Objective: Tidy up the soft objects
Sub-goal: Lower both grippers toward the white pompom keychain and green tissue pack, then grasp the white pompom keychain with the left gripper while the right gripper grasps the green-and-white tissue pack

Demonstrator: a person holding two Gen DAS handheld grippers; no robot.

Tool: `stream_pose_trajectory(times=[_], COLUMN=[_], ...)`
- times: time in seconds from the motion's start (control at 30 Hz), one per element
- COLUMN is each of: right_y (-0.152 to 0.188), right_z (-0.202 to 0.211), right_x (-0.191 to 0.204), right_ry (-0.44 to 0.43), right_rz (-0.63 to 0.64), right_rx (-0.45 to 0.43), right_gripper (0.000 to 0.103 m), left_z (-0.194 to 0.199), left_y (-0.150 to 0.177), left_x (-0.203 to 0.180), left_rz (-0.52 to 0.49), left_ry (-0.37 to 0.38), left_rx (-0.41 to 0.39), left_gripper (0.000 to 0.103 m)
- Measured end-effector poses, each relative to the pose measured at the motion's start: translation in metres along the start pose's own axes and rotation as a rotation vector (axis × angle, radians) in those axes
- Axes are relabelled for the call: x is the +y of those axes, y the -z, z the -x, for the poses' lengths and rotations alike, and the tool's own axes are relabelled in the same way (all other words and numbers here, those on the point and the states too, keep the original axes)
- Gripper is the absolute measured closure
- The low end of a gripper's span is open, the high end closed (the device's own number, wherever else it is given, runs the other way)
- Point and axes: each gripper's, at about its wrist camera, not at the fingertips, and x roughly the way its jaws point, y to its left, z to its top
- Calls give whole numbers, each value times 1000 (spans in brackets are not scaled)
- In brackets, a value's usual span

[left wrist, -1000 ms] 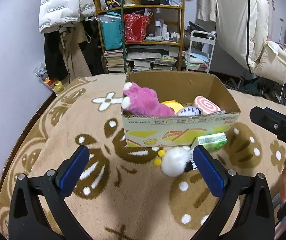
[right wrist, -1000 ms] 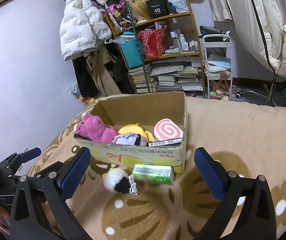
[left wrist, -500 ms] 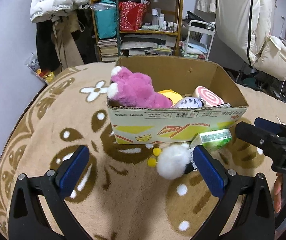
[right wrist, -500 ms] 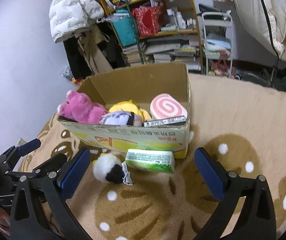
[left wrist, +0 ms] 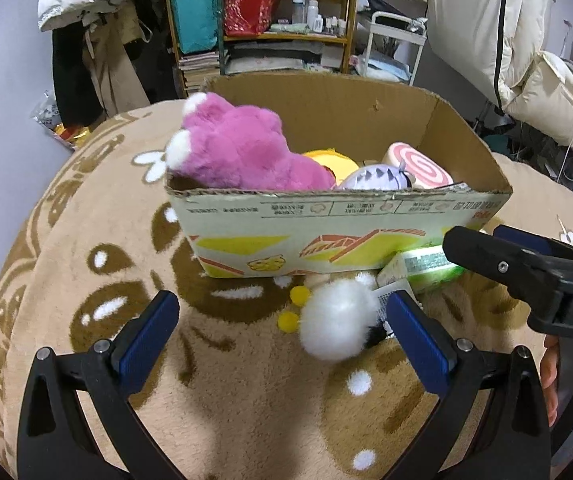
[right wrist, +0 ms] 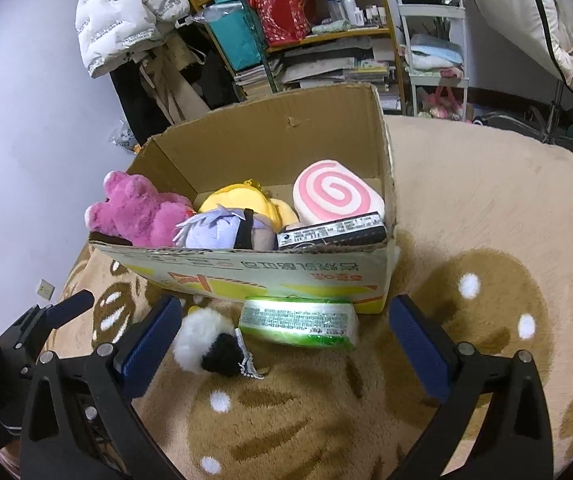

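One cardboard box (right wrist: 270, 276) holds four soft toys — one pink plush bear (right wrist: 134, 212), one yellow plush (right wrist: 242, 200), one purple-haired doll (right wrist: 222, 232), one swirl-roll cushion (right wrist: 336, 194). Outside — one white pompom toy (right wrist: 206, 344), one green tissue pack (right wrist: 298, 320).

box wall (right wrist: 270, 276) hides the toys' lower halves.

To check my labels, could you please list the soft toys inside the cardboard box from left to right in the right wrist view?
Pink plush bear → purple-haired plush doll → pink spiral roll cushion. The yellow plush overlaps behind the doll, so I left it out.
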Motion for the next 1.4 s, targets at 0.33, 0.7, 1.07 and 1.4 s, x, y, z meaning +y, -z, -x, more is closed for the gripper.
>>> stream_pose_trajectory(times=[0.33,0.7,1.07,1.4], right_y=[-2,-1,1,2], right_z=[-19,-33,-43,-50], right_x=[-9,-12,-15,-17], right_ry=[7,13,24,42], right_rz=[-36,-52,-56,-62], right_rx=[46,87,124,154], right_gripper=[0,0,0,0], left_z=[-27,-48,-71,-89], left_y=[0,1,5,4], left_x=[-13,-18,-26,-33], left_rz=[-46,-66,-81,-72], left_ry=[19,51,49,84], left_rx=[66,140,198,245], left_gripper=[1,1,1,1])
